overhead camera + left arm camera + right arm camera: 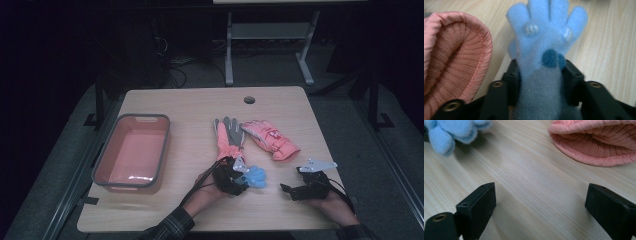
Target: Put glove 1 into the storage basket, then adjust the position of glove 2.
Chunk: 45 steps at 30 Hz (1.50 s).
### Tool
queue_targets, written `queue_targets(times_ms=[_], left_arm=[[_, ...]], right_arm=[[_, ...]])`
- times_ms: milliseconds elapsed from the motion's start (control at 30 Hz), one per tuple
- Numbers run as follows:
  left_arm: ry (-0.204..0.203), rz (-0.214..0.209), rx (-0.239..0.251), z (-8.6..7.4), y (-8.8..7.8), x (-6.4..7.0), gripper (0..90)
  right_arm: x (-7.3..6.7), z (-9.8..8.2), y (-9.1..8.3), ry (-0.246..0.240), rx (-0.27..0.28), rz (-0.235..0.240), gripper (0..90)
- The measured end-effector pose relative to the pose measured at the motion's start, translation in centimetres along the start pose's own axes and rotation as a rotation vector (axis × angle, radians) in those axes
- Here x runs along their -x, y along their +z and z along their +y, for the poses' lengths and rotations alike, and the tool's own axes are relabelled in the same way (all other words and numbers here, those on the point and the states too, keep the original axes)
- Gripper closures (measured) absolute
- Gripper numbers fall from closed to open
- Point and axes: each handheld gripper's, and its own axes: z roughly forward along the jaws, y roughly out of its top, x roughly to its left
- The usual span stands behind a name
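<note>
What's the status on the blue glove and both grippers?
Left gripper shut on blue glove. Right gripper open over bare table. Pink glove cuff close beside; nothing blocking.

The small fuzzy light-blue glove carries two pale striped buttons, a darker blue pompom, and a blue-grey cuff at its near end. Left of it, the long glove with grey fingers turns salmon pink toward its ribbed cuff. Farther right lies the padded coral-pink glove, marked with a small white patch. At the far left sits the salmon-pink plastic bin, trimmed by a grey rim. The wooden table is pale beige with fine grain lines.
</note>
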Motion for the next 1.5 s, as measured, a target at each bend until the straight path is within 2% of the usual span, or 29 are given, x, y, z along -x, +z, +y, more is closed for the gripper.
queue_targets(times_ms=[133,267,333,467,700,833,1167,1367,1500], left_arm=[[0.000,-0.010,-0.005,0.0,-0.1,-0.1,67.1],[0.003,-0.006,-0.006,0.0,-0.2,-0.1,71.6],[0.002,-0.011,-0.006,0.0,-0.2,-0.2,72.1],[-0.059,-0.070,0.011,-0.3,-0.4,-0.8,72.6],[-0.075,-0.100,0.039,0.2,-1.7,-1.0,72.6],[-0.092,-0.118,0.062,0.8,-3.2,-1.2,72.5],[-0.110,-0.106,0.070,1.0,-5.5,-2.1,72.5],[-0.148,-0.088,0.094,1.0,-7.5,-3.2,72.4],[-0.158,-0.071,0.099,0.8,-8.7,-3.9,72.4]], right_arm=[[0.0,0.0,0.0,-0.001,0.000,0.000,9.3],[0.0,0.0,0.0,-0.001,0.000,0.000,9.3],[0.0,0.0,0.0,0.000,0.000,0.000,9.3],[0.0,0.0,0.0,-0.001,0.000,0.000,9.3],[0.0,0.0,0.0,-0.002,-0.001,0.000,9.3],[0.0,0.0,0.0,-0.002,-0.001,-0.001,9.3],[0.0,0.0,0.0,-0.001,-0.001,0.000,9.3],[0.0,0.0,0.0,-0.002,-0.001,0.000,9.3],[0.0,0.0,0.0,-0.001,-0.001,0.000,9.3]])
